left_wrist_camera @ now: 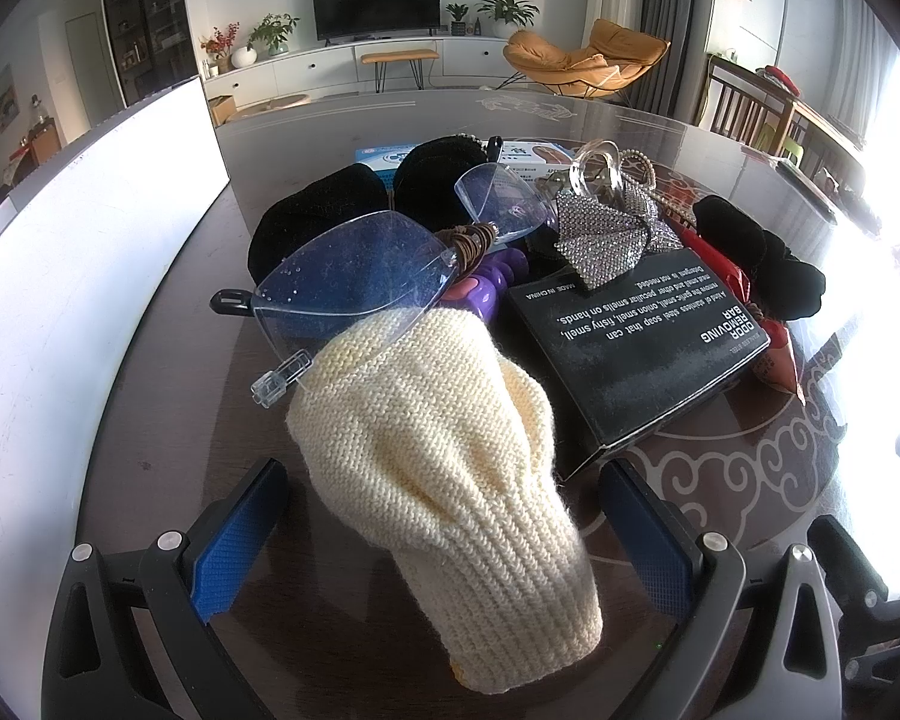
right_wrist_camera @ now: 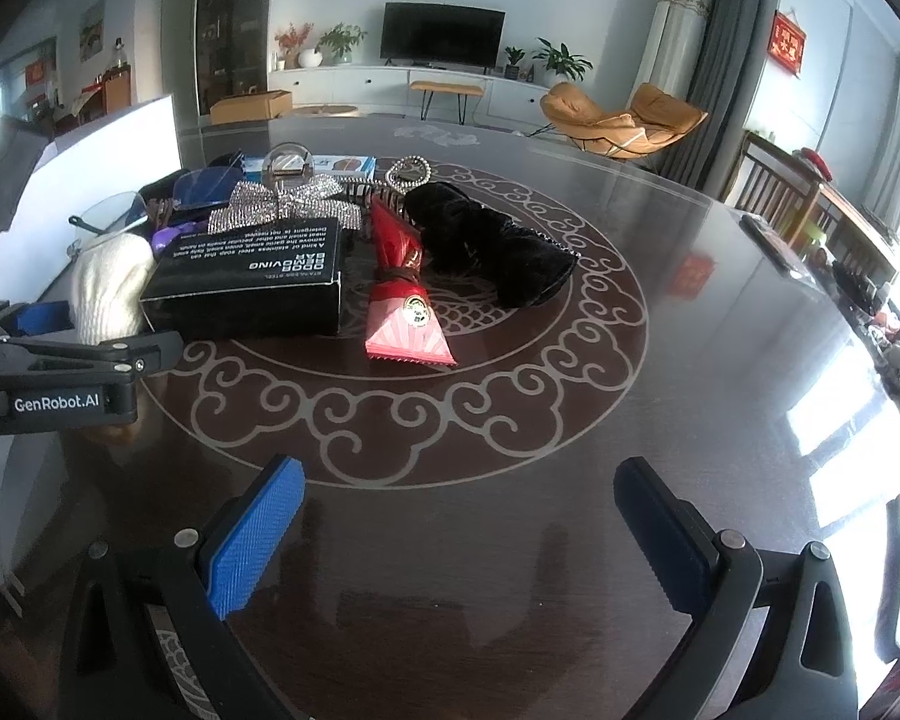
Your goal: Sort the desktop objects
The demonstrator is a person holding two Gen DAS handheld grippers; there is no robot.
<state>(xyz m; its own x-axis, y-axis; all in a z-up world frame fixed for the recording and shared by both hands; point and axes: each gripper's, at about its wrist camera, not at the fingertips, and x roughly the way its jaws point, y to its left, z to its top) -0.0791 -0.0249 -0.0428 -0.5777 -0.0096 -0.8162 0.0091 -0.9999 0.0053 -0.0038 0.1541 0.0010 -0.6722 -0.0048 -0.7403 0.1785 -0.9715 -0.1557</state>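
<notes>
A cream knitted glove [left_wrist_camera: 438, 468] lies between the fingers of my left gripper [left_wrist_camera: 444, 546], which is open and not touching it. Rimless glasses [left_wrist_camera: 354, 282] rest on the glove's far end. Beside it sits a black box [left_wrist_camera: 636, 336] with a rhinestone bow [left_wrist_camera: 606, 234] on top, then a red candy packet [left_wrist_camera: 744, 300] and a black velvet scrunchie [left_wrist_camera: 750, 258]. My right gripper [right_wrist_camera: 456, 540] is open over bare table, well short of the red packet [right_wrist_camera: 405, 294], the black box [right_wrist_camera: 252, 282] and the scrunchie [right_wrist_camera: 498, 246]. The glove [right_wrist_camera: 111, 288] shows at the left.
A white box wall [left_wrist_camera: 84, 276] stands along the left of the dark patterned table [right_wrist_camera: 510, 420]. Black knitted items [left_wrist_camera: 318, 210], a purple object [left_wrist_camera: 486, 288], a blue-white carton [left_wrist_camera: 384, 156] and a clear hair clip [left_wrist_camera: 594, 174] crowd behind. The left gripper body [right_wrist_camera: 60, 366] reaches in from the left.
</notes>
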